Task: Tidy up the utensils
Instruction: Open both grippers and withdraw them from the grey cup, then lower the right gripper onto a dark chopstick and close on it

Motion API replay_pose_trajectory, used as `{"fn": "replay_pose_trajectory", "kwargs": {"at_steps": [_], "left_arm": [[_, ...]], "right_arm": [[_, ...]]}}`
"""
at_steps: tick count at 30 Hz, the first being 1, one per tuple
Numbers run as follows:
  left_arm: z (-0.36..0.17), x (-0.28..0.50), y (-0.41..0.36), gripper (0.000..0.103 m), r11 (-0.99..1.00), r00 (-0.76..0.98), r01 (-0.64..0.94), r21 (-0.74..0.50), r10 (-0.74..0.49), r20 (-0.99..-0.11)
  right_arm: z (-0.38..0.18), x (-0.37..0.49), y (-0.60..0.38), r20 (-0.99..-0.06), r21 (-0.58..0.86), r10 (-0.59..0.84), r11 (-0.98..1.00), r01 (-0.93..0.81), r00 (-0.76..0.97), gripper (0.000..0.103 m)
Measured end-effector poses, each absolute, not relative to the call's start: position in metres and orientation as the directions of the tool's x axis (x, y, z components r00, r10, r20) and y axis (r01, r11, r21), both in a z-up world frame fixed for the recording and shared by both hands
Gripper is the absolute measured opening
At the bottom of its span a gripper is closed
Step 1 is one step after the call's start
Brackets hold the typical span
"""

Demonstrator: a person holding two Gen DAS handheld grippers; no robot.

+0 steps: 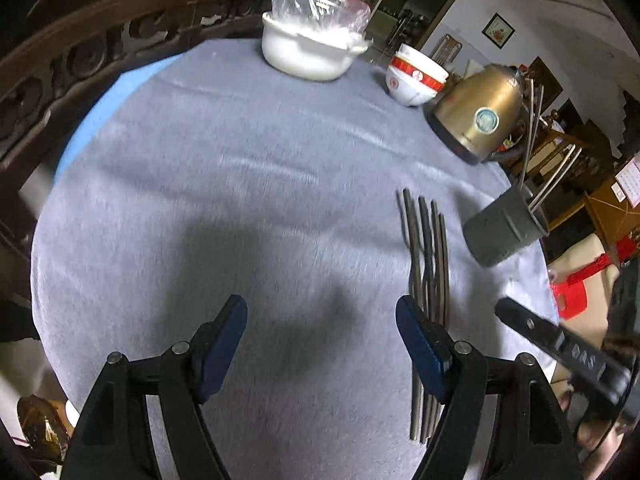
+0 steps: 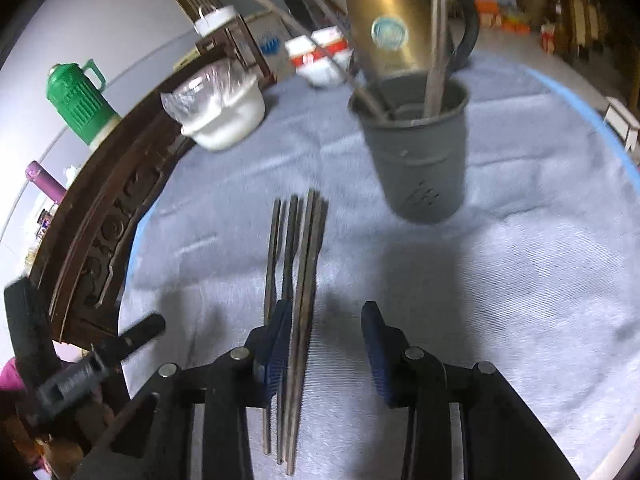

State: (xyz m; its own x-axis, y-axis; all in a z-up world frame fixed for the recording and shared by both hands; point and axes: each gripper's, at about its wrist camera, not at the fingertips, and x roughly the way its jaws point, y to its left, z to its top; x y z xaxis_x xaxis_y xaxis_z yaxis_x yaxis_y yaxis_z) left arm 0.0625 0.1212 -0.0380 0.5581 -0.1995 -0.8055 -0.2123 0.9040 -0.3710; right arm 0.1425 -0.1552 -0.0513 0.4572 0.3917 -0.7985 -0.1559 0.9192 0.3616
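- The chopsticks (image 2: 298,280) lie in a loose bundle on the grey cloth (image 1: 240,160), running lengthwise away from both cameras, just short of the holder (image 2: 416,152)
- The holder is a dark grey cup standing upright on the cloth; a few chopsticks already stand in it, leaning against its rim
- The left gripper (image 1: 322,344) hangs over bare cloth with its jaws spread wide and nothing between them; its blue right-hand pad sits just beside the bundle, which passes under that finger
- The right gripper (image 2: 326,350) is over the near end of the bundle, jaws partly apart; a pair of chopsticks lies in the gap, close against the left pad, while the others pass outside or under that pad
- Whether the left pad touches the chopsticks cannot be told through the blur; the right pad is clearly apart from them
- Behind the holder stands a gold kettle (image 1: 476,112), with stacked red-and-white bowls (image 1: 416,78) next to it
- A white pot (image 1: 308,50) covered with clear plastic sits at the far edge of the table
- A carved wooden rail (image 2: 96,224) curves along the table's left side
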Motion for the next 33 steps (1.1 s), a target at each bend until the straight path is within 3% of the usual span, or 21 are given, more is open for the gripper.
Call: {"fn": "replay_pose_trajectory", "kwargs": {"at_steps": [5, 7, 14, 24, 33], "left_arm": [[-0.044, 0.062, 0.118, 0.077, 0.900, 0.553, -0.206, -0.385, -0.217, -0.804], [-0.046, 0.062, 0.118, 0.077, 0.895, 0.551, -0.207, -0.394, -0.226, -0.803], [-0.051, 0.066, 0.125, 0.077, 0.886, 0.540, -0.218, -0.410, -0.240, -0.807], [-0.050, 0.072, 0.114, 0.077, 0.891, 0.518, -0.196, -0.410, -0.261, -0.815], [-0.042, 0.078, 0.105, 0.077, 0.904, 0.517, -0.183, -0.385, -0.245, -0.820]], "right_arm": [[-0.066, 0.162, -0.138, -0.830, 0.347, 0.380, 0.925, -0.157, 0.408, 0.038], [-0.070, 0.167, -0.132, -0.838, 0.331, 0.365, 0.931, -0.156, 0.405, 0.030], [-0.083, 0.177, -0.124, -0.869, 0.305, 0.338, 0.941, -0.146, 0.360, 0.016], [-0.085, 0.178, -0.135, -0.907, 0.228, 0.258, 0.965, -0.127, 0.333, 0.011], [-0.077, 0.183, -0.139, -0.853, 0.375, 0.390, 0.920, -0.113, 0.346, 0.014]]}}
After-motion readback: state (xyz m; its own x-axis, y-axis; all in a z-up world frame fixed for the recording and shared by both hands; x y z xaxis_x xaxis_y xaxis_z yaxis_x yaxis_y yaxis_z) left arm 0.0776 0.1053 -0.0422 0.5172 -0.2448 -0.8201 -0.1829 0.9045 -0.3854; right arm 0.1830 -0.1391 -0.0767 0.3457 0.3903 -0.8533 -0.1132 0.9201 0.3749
